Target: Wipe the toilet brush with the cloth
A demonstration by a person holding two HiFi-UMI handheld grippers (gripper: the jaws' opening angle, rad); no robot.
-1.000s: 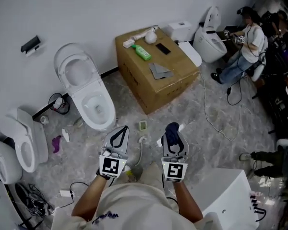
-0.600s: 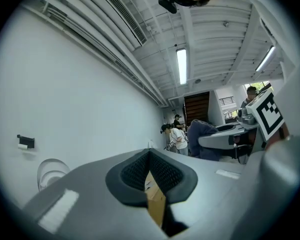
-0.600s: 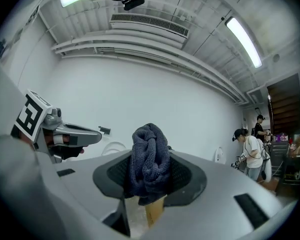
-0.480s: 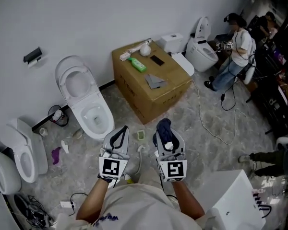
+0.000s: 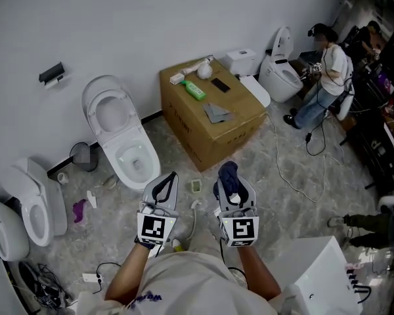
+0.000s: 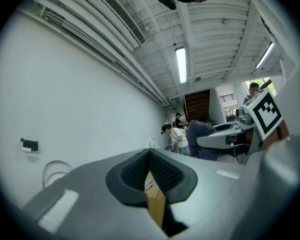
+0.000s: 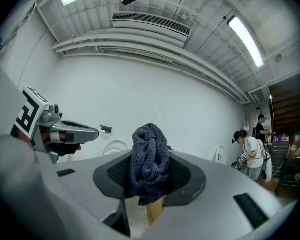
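Observation:
A white toilet brush [image 5: 201, 68] with a round head lies at the far end of a cardboard box [image 5: 200, 133], well ahead of both grippers. A green bottle [image 5: 194, 90], a black phone [image 5: 220, 84] and a grey cloth [image 5: 217, 113] lie on the same box top. My right gripper [image 5: 228, 180] is held over the floor, shut on a bunched dark blue cloth [image 7: 150, 159] that bulges out past its jaws. My left gripper [image 5: 167, 180] hangs beside it, its jaws shut with nothing between them; in the left gripper view the pads [image 6: 135, 171] meet at the tip.
An open white toilet [image 5: 121, 133] stands left of the box, with more toilets [image 5: 33, 195] at the far left and another [image 5: 282, 67] behind the box. A cable [image 5: 289, 166] runs over the floor. A person [image 5: 325, 77] sits at the back right. A white cabinet [image 5: 315, 268] is near right.
Both grippers have kept their hold and place in front of me; the right one has risen a little. The head view has shifted slightly.

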